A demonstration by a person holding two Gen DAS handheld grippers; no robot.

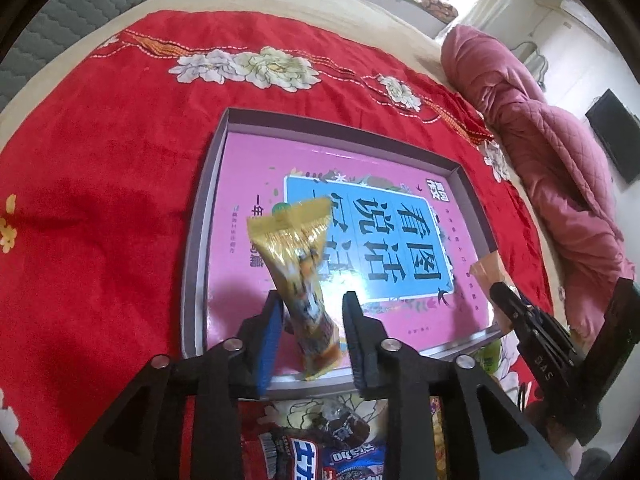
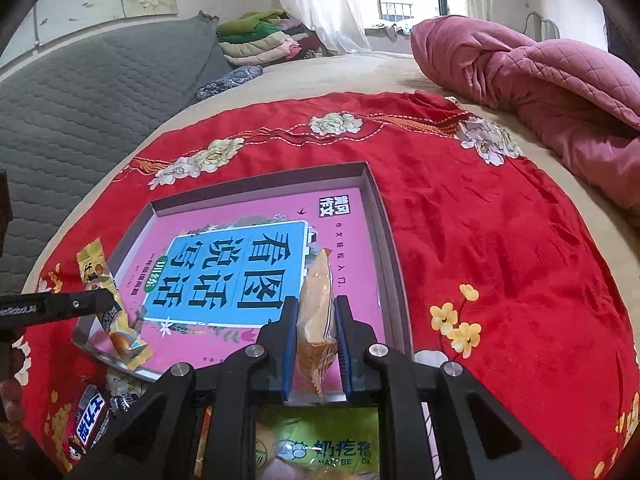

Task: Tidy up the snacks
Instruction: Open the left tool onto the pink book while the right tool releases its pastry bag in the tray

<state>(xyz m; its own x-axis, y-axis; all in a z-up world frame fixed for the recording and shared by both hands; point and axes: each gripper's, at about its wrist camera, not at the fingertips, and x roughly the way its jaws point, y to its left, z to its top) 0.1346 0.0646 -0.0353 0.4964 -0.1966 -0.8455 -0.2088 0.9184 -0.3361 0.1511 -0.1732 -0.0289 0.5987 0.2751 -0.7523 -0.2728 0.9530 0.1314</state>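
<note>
Snacks hover over a shallow box on a red bedspread: left gripper parted around a yellow packet, right gripper clamped on an orange packet. Light, crinkly, slippery wrappers; grip mid-body.

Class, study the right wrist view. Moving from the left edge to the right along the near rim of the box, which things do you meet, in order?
dark chocolate bar wrapper → yellow snack packet → orange snack packet in the right tool → yellow flowers on the red blanket
</note>
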